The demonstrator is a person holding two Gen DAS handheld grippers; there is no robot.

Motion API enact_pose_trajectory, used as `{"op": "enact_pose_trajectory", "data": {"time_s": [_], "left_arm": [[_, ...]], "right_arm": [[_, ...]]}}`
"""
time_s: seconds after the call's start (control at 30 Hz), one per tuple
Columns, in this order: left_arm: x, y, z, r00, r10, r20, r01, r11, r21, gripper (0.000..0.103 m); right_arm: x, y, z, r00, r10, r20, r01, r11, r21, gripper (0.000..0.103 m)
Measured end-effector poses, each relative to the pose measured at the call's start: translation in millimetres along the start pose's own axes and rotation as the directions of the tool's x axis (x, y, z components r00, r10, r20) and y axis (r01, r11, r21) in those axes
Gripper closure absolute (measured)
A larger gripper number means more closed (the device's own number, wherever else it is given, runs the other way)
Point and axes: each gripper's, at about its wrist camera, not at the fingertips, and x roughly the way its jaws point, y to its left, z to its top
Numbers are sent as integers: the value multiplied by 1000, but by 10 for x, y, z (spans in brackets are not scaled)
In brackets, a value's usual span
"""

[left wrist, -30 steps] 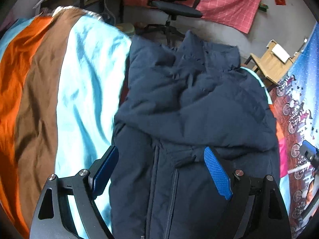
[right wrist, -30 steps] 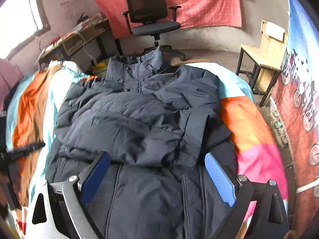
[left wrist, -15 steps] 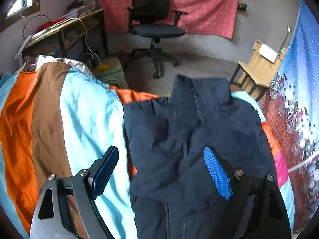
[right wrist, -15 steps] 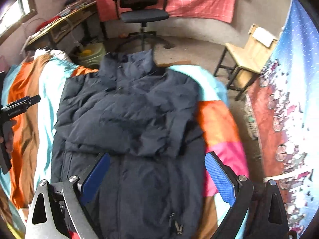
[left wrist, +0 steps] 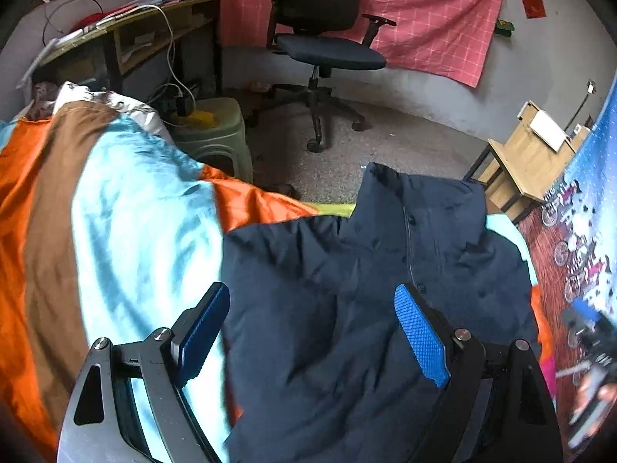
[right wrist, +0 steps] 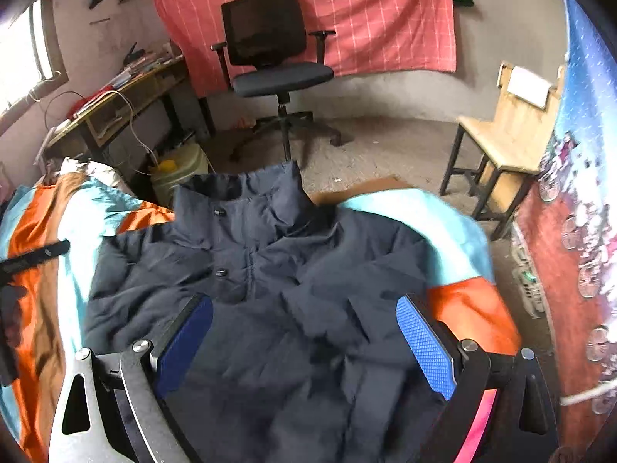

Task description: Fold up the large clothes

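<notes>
A black office chair (left wrist: 320, 31) before a red checked cloth (left wrist: 424, 11), a wooden chair (right wrist: 505, 131), a cluttered desk (right wrist: 127, 96)

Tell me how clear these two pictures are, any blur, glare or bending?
Left wrist view: the striped bedspread and right edge are motion-smeared, the office chair sharp. Right wrist view: the window is blown out white, the navy jacket softly blurred. Both bend straight lines toward dark corners.

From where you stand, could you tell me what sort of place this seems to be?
Probably a bedroom that doubles as a study: a bed under a striped cover with a navy jacket on it, an office chair and a cluttered desk.
</notes>
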Motion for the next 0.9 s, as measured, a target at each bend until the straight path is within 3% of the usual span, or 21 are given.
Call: {"op": "enact_pose_trajectory", "data": {"time_s": [0.23, 0.43, 0.63, 0.73, 0.77, 0.8, 0.83, 0.9], "left_arm": [[682, -313, 403, 999, -45, -8, 44, 993, -108, 20], [1166, -417, 785, 999, 32, -31, -37, 987, -158, 20], [1515, -352, 940, 995, 87, -43, -94, 975, -200, 23], [1636, -357, 968, 996, 82, -36, -87, 980, -181, 59], [1673, -346, 951, 997, 47, -59, -57, 982, -180, 87], [1697, -323, 927, 996, 0, -84, -16, 981, -191, 98], [1646, -306, 897, 998, -20, -66, 6, 980, -197, 98], [1482, -335, 863, 998, -54, -22, 50, 987, -156, 99]], "right_arm": [[948, -274, 285, 992, 121, -29, -119, 991, 57, 7], [1342, -290, 784, 984, 168, 57, -172, 981, 86, 8], [1754, -252, 1168, 978, 202, 58, -208, 971, 120, 27], [1990, -242, 1228, 986, 165, 14, -166, 977, 134, 44], [2049, -247, 1237, 985, 172, 3, -170, 974, 149, 51], [2097, -269, 1232, 982, 187, -1, -184, 967, 176, 64], [2117, -301, 1220, 978, 208, 0, -204, 957, 206, 80], [2078, -323, 1189, 969, 246, 10, -242, 944, 224, 90]]}}
